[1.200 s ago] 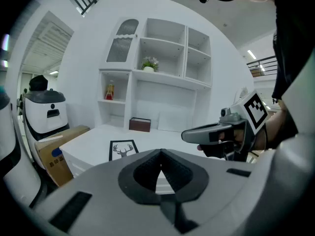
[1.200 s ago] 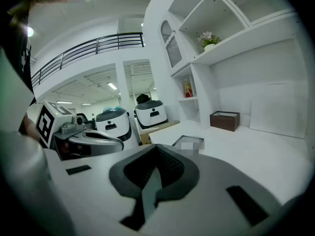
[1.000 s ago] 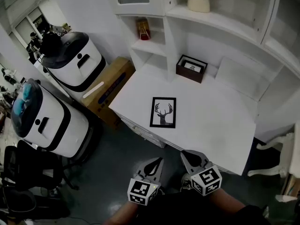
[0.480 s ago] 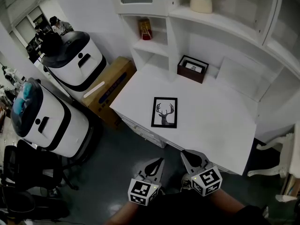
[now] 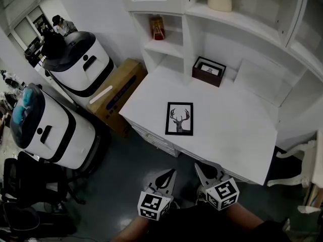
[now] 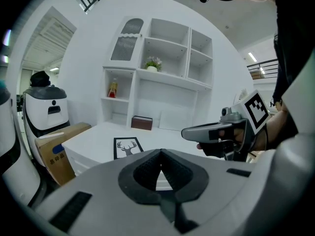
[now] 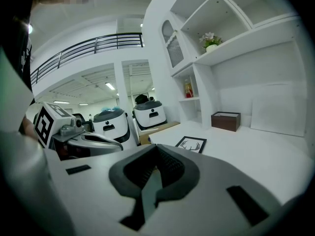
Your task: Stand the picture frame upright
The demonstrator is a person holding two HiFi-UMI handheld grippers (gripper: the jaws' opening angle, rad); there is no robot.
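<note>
A black picture frame (image 5: 179,118) with a deer-head print lies flat on the white desk (image 5: 227,130), near its front left part. It also shows flat in the left gripper view as the frame (image 6: 126,147) and in the right gripper view as the frame (image 7: 191,143). My left gripper (image 5: 171,173) and right gripper (image 5: 199,167) hang side by side in front of the desk's near edge, well short of the frame. Both are shut with nothing between the jaws.
A dark brown box (image 5: 208,71) stands at the desk's back by the white shelving (image 5: 171,49). A flower pot (image 5: 219,0) and a red item (image 5: 158,28) sit on shelves. Two white machines (image 5: 81,67) and a cardboard box (image 5: 117,94) stand left of the desk.
The head view has shifted a little, so the desk and frame sit slightly lower and to the right in the picture. Both grippers hold the same place and stay shut.
</note>
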